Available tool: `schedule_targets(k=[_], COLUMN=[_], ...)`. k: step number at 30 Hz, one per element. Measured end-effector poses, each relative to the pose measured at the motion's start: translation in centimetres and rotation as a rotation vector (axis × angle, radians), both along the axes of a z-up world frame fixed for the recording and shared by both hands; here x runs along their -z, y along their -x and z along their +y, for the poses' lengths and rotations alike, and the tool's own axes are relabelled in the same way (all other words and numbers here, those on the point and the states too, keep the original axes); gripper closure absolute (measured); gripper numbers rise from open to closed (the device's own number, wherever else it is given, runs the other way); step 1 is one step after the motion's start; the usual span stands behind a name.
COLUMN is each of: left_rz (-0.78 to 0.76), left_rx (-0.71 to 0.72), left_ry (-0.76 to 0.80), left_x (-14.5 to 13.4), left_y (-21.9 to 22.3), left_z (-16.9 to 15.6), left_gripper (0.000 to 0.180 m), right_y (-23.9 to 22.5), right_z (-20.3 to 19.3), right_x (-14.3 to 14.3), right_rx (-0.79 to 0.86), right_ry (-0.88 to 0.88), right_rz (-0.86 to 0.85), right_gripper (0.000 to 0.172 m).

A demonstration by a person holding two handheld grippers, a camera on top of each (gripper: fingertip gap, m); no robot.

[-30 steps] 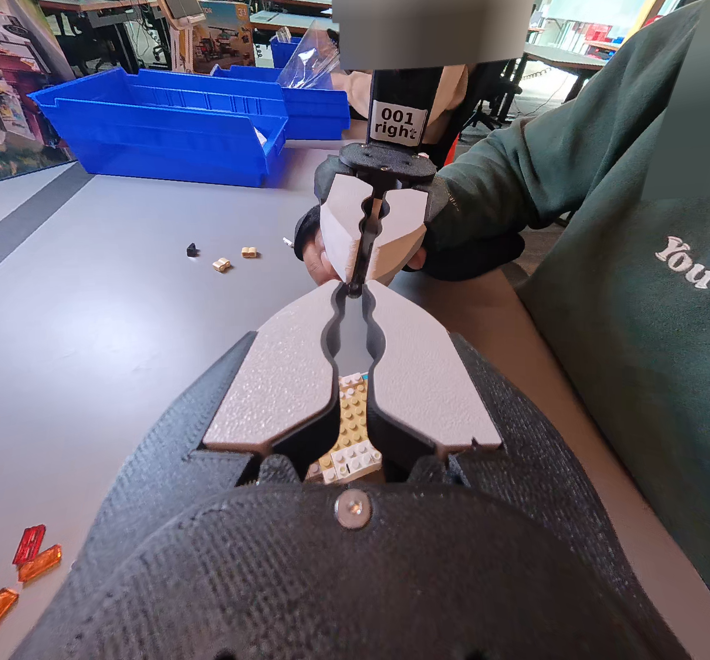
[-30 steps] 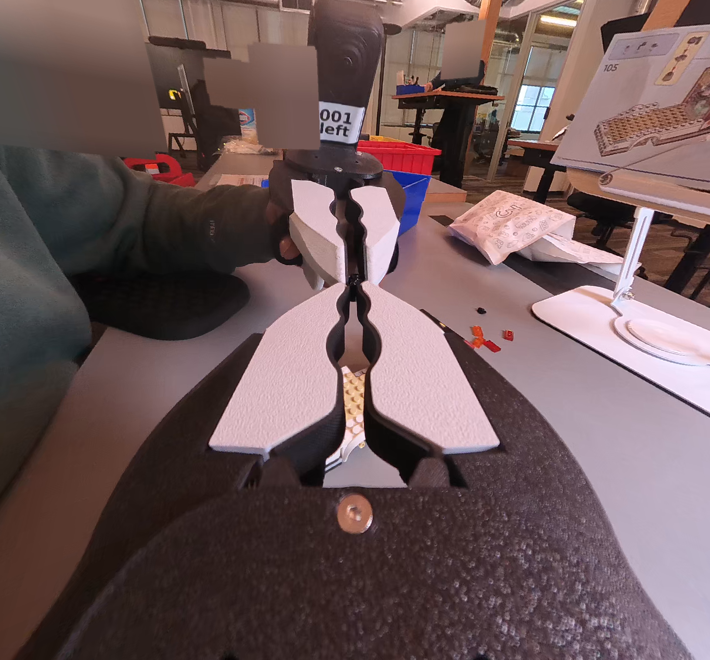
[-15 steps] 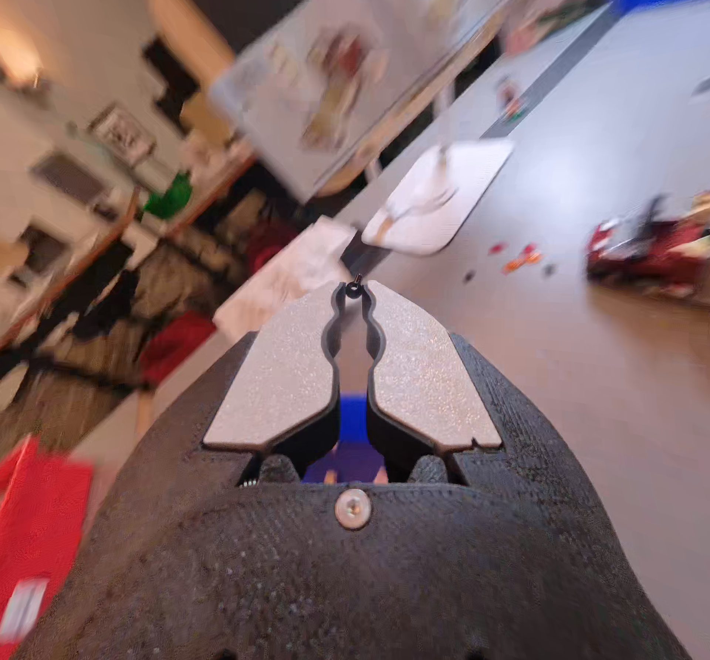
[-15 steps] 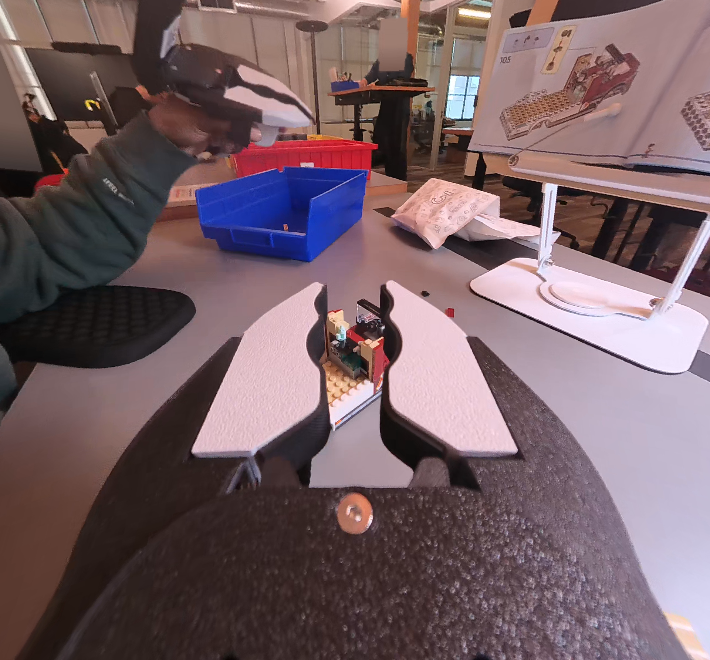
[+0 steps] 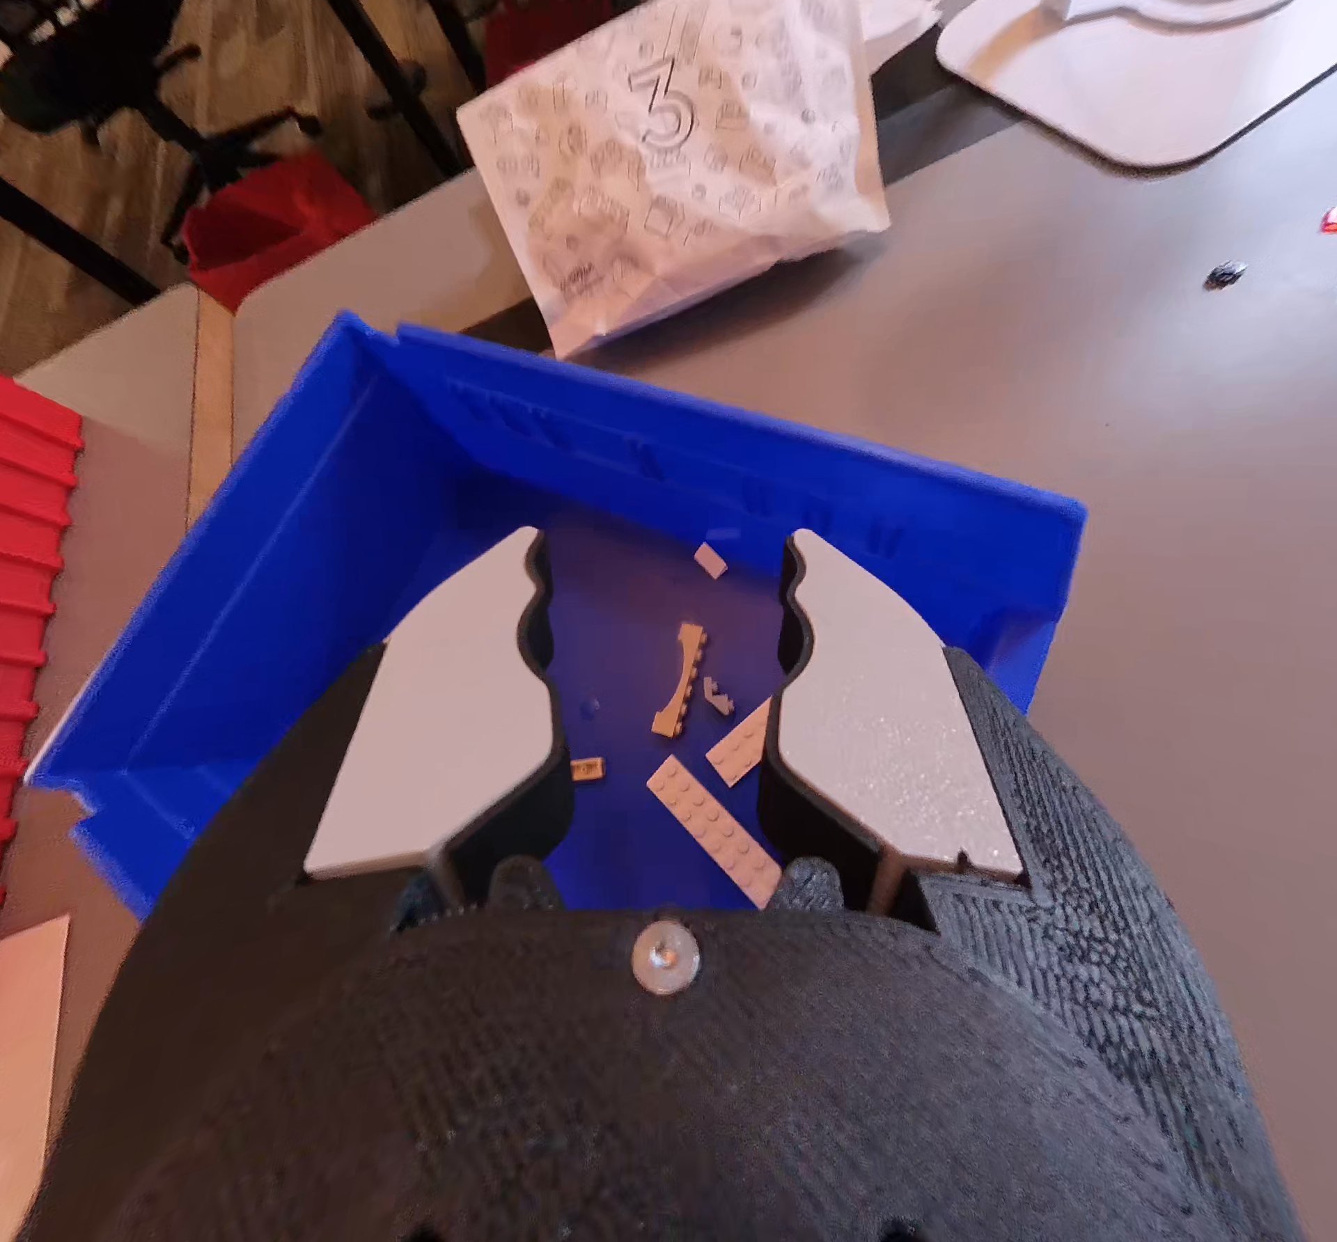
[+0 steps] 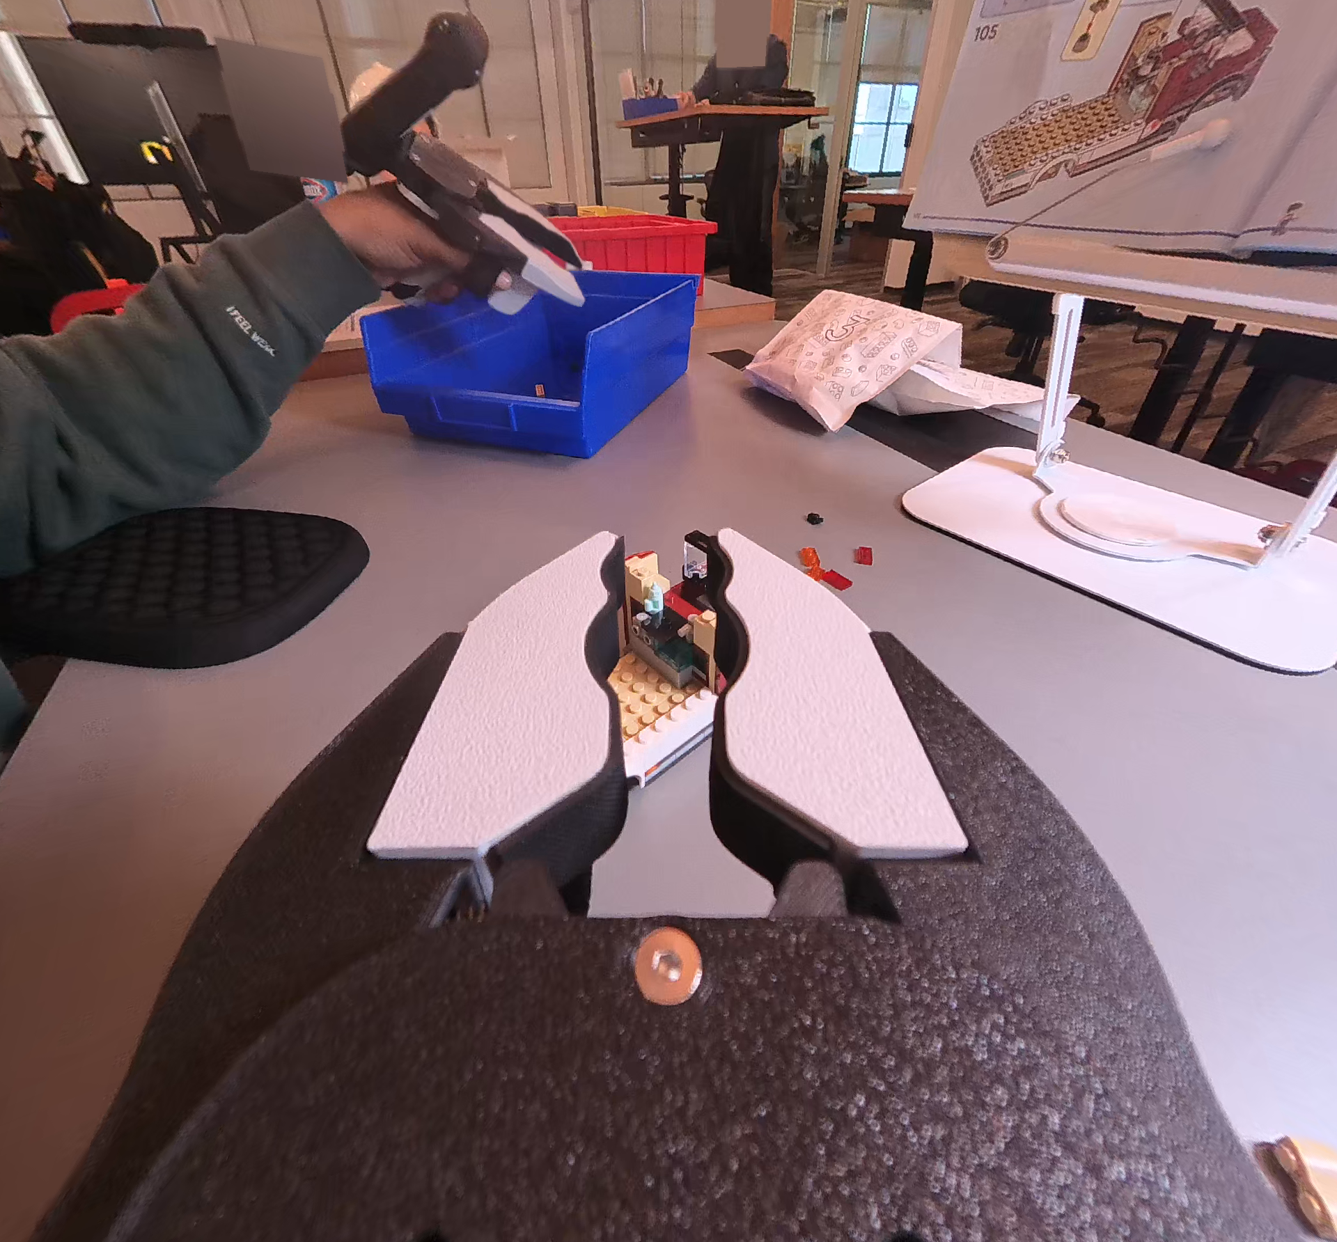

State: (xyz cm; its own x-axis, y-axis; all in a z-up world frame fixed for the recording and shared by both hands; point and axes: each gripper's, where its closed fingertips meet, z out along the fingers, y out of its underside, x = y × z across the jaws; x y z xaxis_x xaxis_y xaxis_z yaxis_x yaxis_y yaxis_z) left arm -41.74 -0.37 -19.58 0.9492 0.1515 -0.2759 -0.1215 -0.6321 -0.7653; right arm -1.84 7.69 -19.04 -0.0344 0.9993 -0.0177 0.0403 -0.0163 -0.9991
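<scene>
My left gripper [image 5: 664,538] is open with nothing in its grasp, and hovers over a blue bin [image 5: 289,556]. On the bin floor lie several tan bricks: an arched piece [image 5: 680,679], a long plate [image 5: 712,820] and a small piece [image 5: 709,560] near the back wall. The right wrist view shows this gripper [image 6: 535,274] tilted down over the bin [image 6: 593,368]. My right gripper [image 6: 669,536] is shut on a small brick model [image 6: 662,636] with a tan studded floor, red walls and a black-framed windshield. Both pads touch its sides, low over the grey table [image 6: 506,484].
A white paper bag [image 6: 854,346] lies behind the bin. A white stand [image 6: 1121,542] carries an open instruction booklet [image 6: 1128,86] at the right. Small red and orange pieces [image 6: 825,567] and a black piece [image 6: 815,519] lie ahead. A black pad [image 6: 181,585] is at the left, a red bin [image 6: 637,242] behind. About 40 cm separates my left fingertips from my right. The arched piece [image 5: 680,679] is about 12 cm from my left fingertips and 45 cm from my right.
The grippers met tip to tip. My left gripper then swung to the blue bin and opened; the small black piece at its tips is gone. My right gripper opened, then closed on the model.
</scene>
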Motion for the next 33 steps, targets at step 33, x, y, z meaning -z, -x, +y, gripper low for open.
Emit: schedule_targets(k=[33], left_rz=[-0.285], left_rx=[1.055], left_ry=[-0.092], left_x=[7.7], left_y=[-35.5], left_z=[8.5], left_gripper=[0.162], right_y=[0.4], right_z=[2.6], right_x=[3.2], right_rx=[0.095], right_ry=[-0.021], right_rz=[-0.161], right_gripper=[0.151])
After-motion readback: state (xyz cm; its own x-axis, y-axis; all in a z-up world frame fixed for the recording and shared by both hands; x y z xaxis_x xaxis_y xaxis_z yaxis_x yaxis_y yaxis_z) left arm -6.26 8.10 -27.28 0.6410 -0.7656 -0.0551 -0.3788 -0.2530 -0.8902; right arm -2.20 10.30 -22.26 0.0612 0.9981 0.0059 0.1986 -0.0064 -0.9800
